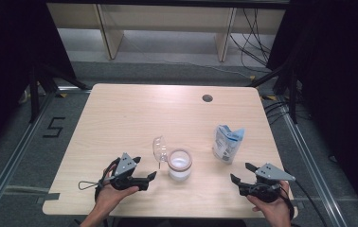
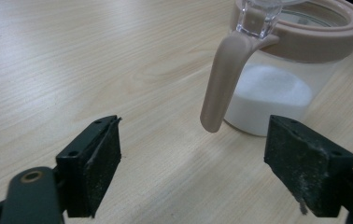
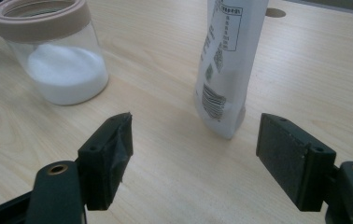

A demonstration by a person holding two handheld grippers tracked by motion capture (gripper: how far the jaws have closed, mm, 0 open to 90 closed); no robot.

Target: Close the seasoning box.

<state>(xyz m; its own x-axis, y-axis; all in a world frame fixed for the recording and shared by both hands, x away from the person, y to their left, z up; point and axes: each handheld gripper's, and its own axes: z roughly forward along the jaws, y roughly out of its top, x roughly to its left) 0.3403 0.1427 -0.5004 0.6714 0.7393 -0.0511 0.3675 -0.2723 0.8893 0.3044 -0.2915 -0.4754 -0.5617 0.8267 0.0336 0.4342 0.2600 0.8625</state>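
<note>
Glass jar (image 1: 180, 164) mid-table, lid (image 1: 159, 149) flipped open, white powder inside | pouch (image 1: 228, 143) upright, right of jar | left gripper (image 1: 145, 172), right gripper (image 1: 240, 173): jaws wide, empty, near edge | step: approach | next: right grasps pouch, left steadies jar.

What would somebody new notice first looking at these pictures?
Probably the clear jar near the middle of the wooden table, holding white powder under a pinkish rim, its hinged lid flipped open to its left. Next, the white and blue pouch standing upright to its right. Nearest the person, the left gripper and right gripper hover open.
</note>
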